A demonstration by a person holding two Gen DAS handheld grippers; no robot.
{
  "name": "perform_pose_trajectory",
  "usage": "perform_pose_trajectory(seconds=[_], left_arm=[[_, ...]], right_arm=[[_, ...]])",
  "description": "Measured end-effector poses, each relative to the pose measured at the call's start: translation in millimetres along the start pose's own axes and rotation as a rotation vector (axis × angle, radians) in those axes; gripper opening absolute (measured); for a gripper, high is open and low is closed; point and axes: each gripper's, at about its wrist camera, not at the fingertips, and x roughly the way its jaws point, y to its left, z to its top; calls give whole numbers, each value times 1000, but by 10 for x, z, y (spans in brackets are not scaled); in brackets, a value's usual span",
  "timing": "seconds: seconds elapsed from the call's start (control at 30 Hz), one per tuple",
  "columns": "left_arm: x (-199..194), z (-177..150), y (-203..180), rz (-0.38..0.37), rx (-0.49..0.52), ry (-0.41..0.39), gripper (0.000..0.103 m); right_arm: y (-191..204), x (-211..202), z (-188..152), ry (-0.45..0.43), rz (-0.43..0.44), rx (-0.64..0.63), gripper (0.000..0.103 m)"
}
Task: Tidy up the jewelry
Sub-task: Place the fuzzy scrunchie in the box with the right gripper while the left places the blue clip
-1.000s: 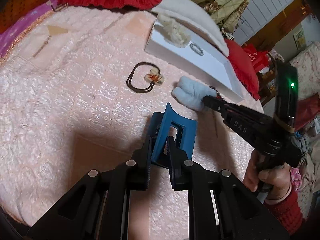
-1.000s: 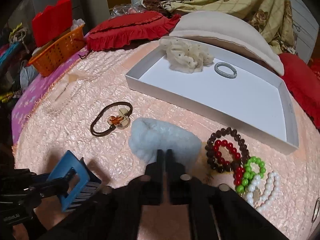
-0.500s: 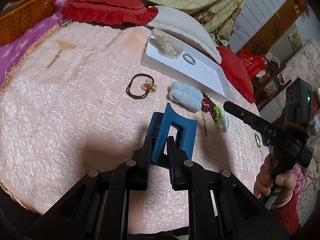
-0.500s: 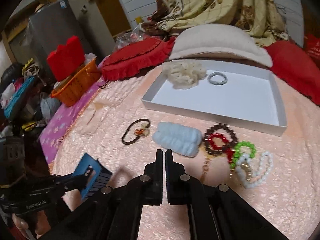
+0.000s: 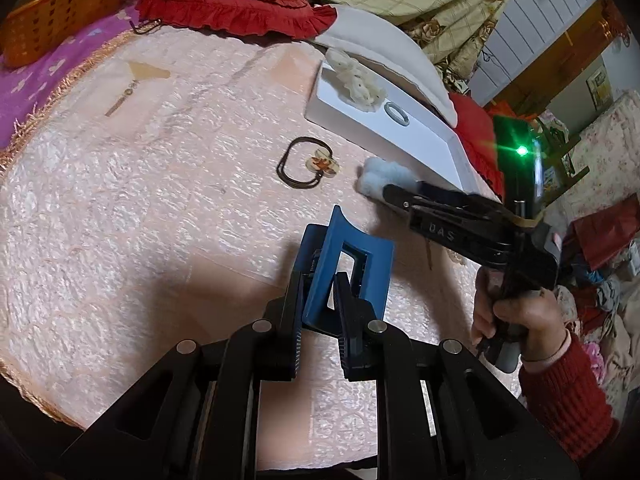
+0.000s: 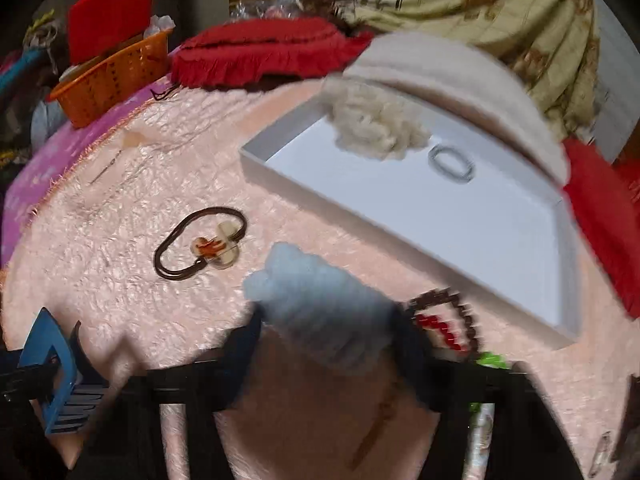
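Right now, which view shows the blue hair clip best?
The left wrist view: the blue hair clip sits sharp and central, clamped in the left gripper. The right wrist view shows it only blurred at the lower left edge.

letters "DAS" in pale print on the black side of the right gripper (image 5: 394, 196), no other text legible

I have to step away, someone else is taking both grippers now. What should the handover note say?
Left hand-held gripper: shut on the blue hair claw, held above the bedspread.
Right hand-held gripper: jaws have just been opening, now astride the light blue scrunchie, not clamped.
Done: cream scrunchie and grey ring lie in the white tray.
Left: claw, blue scrunchie, brown hair tie, bead bracelets.
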Motion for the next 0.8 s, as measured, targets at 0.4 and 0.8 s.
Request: perform_pose_trajectory(seconds=[0.4, 0.8], left_arm=[[61, 479, -138, -55, 17, 16, 13], [866, 1624, -876, -39, 158, 48, 14]], right_arm=[[-467, -638, 137, -136, 124, 211, 24], [-1823, -282, 333, -155, 74, 591, 24]])
